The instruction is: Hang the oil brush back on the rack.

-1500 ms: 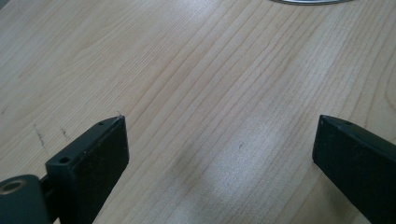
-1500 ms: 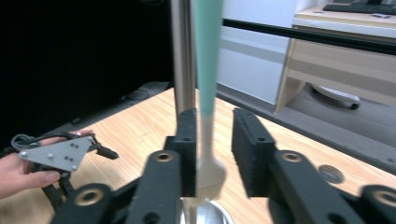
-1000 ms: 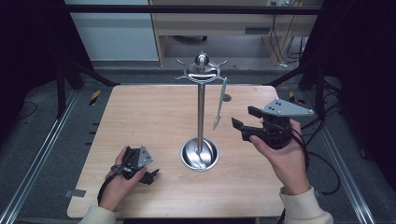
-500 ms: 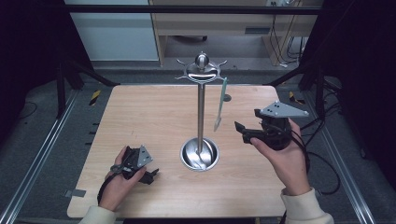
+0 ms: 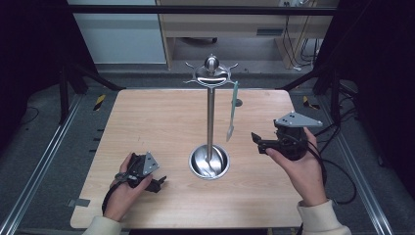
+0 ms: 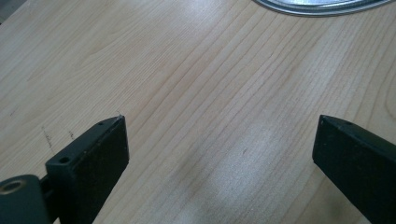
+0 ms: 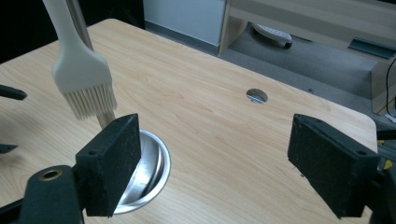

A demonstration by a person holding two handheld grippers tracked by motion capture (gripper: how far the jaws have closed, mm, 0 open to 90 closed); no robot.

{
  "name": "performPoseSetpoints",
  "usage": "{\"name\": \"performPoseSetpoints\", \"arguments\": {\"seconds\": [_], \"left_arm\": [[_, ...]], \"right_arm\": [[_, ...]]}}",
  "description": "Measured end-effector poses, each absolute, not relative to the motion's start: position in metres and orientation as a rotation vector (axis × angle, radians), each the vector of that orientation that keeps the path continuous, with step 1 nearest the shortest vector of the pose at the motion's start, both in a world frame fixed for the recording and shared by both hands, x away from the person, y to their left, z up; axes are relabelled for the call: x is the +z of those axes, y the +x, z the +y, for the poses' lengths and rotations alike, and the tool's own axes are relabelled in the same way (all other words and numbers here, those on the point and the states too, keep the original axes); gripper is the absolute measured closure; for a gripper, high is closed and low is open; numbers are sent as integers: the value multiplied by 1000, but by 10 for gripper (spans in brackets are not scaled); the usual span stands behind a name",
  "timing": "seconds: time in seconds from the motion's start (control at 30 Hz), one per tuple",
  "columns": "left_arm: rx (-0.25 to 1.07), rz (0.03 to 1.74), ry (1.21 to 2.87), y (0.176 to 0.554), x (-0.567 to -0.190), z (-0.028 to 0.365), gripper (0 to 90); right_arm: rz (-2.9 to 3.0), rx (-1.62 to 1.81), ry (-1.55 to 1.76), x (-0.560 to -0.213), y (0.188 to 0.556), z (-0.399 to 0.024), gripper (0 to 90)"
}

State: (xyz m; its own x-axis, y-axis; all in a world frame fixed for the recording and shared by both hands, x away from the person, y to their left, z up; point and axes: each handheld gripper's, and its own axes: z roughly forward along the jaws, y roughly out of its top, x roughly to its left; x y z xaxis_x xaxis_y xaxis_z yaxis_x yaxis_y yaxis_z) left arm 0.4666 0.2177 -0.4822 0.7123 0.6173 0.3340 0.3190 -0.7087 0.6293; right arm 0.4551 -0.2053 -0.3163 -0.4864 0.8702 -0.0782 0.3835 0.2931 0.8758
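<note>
A metal utensil stand (image 5: pixel 210 117) rises from a round dish base (image 5: pixel 209 162) at the middle of the wooden table (image 5: pixel 147 122). A brush with pale bristles (image 5: pixel 233 110) hangs from a hook at the stand's top, on its right side. My right gripper (image 5: pixel 258 141) hovers to the right of the brush and points left at it. Its jaws have just been opening and stand open, with nothing between them. In the right gripper view the bristles (image 7: pixel 84 84) hang beyond the left jaw. My left gripper (image 5: pixel 159 182) rests open on the table's front left, over bare wood (image 6: pixel 219 140).
A small round hole (image 5: pixel 238 102) sits in the table behind the brush. The stand's base rim (image 6: pixel 322 5) lies just ahead of the left gripper. Dark frame rails run along both sides of the table, and a cabinet stands on the floor beyond its far edge.
The right gripper has sunk and drawn back a little to the right, away from the brush, and its jaws have spread wider. The left hand and the brush have stayed put.
</note>
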Motion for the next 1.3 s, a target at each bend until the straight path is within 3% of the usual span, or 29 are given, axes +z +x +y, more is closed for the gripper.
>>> {"name": "performPoseSetpoints", "arguments": {"seconds": [0.77, 1.3], "left_arm": [[738, 719, 2351, 466, -480, 219, 33], [740, 719, 2352, 466, -480, 219, 33]], "right_arm": [[2006, 1090, 1193, -363, 463, -220, 85], [2026, 1060, 1239, -397, 468, -229, 97]]}}
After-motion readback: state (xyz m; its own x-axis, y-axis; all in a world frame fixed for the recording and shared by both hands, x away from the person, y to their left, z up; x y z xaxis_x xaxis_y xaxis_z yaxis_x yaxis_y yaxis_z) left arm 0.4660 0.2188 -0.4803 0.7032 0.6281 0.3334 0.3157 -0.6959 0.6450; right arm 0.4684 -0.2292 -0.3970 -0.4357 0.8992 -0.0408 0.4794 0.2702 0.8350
